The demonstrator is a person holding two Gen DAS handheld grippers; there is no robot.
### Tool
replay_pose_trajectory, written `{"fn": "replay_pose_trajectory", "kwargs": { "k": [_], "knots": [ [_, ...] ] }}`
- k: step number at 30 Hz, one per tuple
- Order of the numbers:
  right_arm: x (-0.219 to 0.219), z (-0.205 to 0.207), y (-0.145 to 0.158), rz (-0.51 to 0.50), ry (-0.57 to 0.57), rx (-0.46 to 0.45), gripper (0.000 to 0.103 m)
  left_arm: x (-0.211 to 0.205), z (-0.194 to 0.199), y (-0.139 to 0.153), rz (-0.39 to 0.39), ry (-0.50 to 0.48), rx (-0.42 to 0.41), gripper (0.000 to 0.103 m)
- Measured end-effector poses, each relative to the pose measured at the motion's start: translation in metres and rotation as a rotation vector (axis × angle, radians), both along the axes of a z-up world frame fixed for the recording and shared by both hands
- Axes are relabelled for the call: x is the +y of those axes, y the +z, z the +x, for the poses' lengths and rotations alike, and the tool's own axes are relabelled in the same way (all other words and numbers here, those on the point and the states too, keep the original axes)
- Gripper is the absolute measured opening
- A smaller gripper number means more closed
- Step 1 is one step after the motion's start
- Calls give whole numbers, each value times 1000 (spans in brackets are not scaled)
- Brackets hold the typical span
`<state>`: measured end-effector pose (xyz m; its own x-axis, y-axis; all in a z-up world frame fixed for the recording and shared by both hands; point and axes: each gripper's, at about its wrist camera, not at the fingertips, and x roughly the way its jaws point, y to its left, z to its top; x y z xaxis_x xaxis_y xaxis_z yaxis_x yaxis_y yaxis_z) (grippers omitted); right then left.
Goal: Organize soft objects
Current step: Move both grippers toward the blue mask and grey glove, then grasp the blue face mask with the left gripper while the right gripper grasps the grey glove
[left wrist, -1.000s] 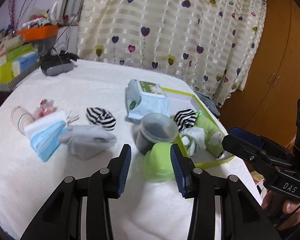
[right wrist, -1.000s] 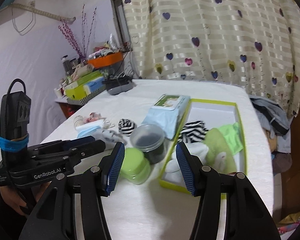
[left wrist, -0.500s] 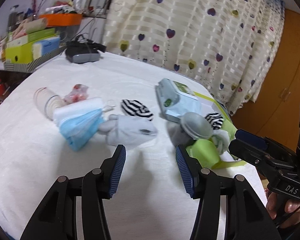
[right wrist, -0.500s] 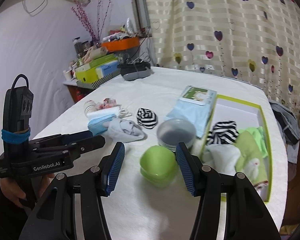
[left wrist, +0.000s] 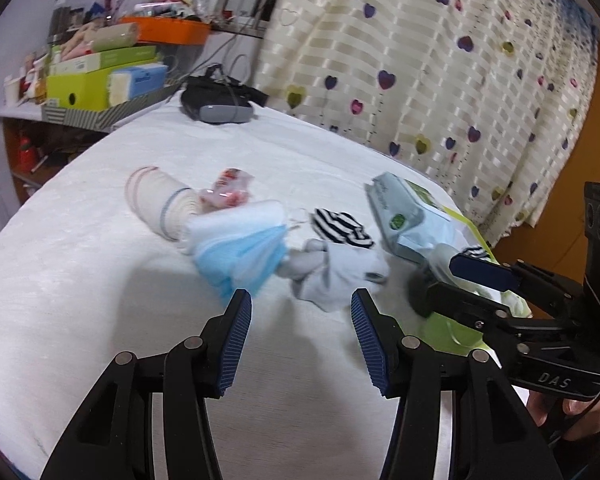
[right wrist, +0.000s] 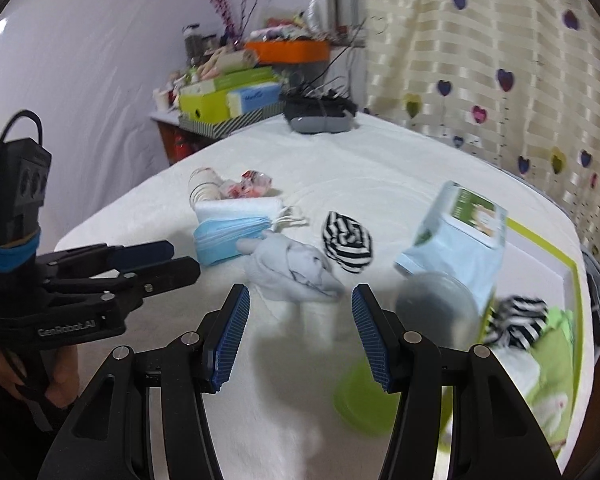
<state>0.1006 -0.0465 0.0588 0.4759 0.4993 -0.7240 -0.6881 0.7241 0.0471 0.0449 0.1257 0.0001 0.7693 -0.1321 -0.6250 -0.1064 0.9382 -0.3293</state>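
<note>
Grippers [left wrist: 300, 336] shifted leftward, green lid [right wrist: 364, 400] apparently blurred

A white-covered table [right wrist: 400, 168] is carrying a stack of blue masks [right wrist: 230, 240]; just beside it are lying a grey sock [right wrist: 296, 266] and a striped sock [right wrist: 348, 242].

On the table [right wrist: 380, 168], the sock [right wrist: 292, 268] lies in the middle, the masks [right wrist: 232, 236] just left of it and touching, the striped bundle [right wrist: 348, 242] just right. Behind the masks sit a roll [right wrist: 204, 184] and a wrapper [right wrist: 252, 184]. Farther right stands the wipes pack [right wrist: 460, 236], a jar [right wrist: 436, 308] before it (blurred), then the tray [right wrist: 572, 276] holding more soft things. A headset [right wrist: 320, 114] lies at the far edge.
</note>
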Motion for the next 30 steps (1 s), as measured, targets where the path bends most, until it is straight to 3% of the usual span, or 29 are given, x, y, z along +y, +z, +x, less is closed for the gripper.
{"fn": "replay_pose_trajectory", "kwargs": {
  "k": [9, 15, 21, 30],
  "knots": [
    [35, 34, -17, -110, 73, 61, 55, 31, 14, -9, 13, 60, 25, 53],
    [51, 46, -29, -168, 115, 109, 55, 41, 36, -22, -12, 15, 73, 57],
    [62, 50, -37, -224, 150, 113, 55, 46, 56, -40, -38, 29, 130, 57],
    [72, 54, -42, -288, 154, 106, 54, 42, 66, -43, -26, 43, 138, 57]
  ]
}}
